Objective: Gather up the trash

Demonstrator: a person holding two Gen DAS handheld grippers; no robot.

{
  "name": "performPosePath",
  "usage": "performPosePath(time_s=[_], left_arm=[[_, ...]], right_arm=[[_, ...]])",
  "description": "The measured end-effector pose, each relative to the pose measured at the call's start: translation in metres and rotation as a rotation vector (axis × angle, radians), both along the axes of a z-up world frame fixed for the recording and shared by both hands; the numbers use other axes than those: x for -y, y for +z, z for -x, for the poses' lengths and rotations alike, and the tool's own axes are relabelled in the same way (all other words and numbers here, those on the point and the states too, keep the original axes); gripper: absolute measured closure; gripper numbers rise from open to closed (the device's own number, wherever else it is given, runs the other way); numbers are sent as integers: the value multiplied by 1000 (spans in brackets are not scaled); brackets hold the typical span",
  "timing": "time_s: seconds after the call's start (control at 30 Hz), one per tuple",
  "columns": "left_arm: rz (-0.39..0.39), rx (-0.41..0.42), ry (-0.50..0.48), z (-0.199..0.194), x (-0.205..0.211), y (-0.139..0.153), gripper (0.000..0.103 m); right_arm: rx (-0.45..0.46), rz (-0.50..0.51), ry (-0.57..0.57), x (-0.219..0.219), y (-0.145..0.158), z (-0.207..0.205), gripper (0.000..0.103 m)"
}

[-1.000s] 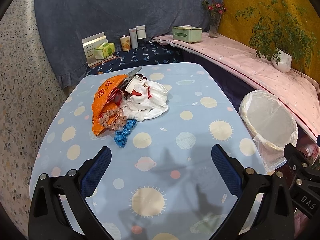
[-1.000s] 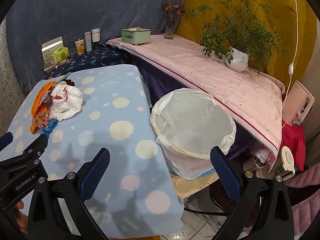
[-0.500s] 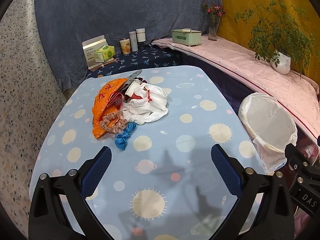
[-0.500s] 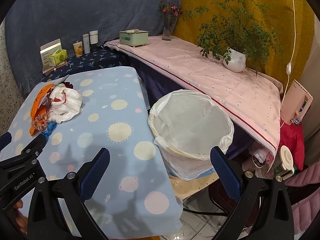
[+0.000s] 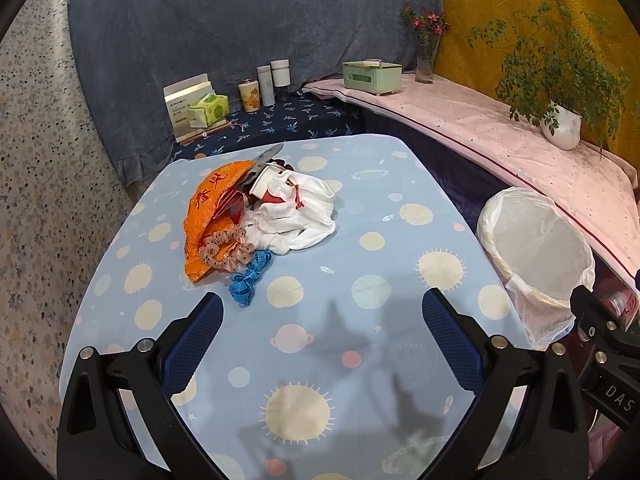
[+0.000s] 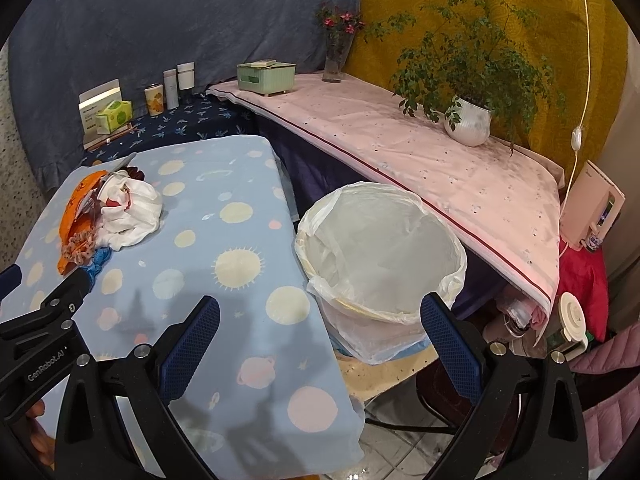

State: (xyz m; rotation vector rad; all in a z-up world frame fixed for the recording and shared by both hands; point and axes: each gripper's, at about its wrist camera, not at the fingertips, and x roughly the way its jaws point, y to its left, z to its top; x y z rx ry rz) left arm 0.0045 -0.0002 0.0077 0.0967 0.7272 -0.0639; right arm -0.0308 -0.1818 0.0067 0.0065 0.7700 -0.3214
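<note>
A heap of trash lies on the blue planet-print tablecloth: an orange wrapper, a crumpled white cloth, a red-and-white paper cup, a frilly scrunchie and a blue ribbon. The same heap appears at far left in the right wrist view, with the white cloth on top. A bin lined with a white bag stands off the table's right edge, also visible as the bin. My left gripper is open over the table, short of the heap. My right gripper is open, hovering near the bin's rim.
A dark-blue shelf holds a tissue pack and canisters. A pink-covered ledge carries a green box, a flower vase and a potted plant. Clutter sits on the floor at right.
Both grippers have drifted slightly; the heap and bin sit a little lower and nearer in the views. Nothing was grasped or released.
</note>
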Motion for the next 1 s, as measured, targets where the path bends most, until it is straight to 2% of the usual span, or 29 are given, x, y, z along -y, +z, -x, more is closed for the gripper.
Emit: performPosePath(time_s=[0.57,0.73,1.0], left_arm=[[35,20,-34,-8,-9,0,8],[53,9,-15,-21,-30,-4,8],[53,-22,92,-53,-89,-23,8]], right_arm=[[49,17,-44,-2,7,-3,7],[62,11,-24,-11,7,-10,7],[72,2,26,-38,4,-35,7]])
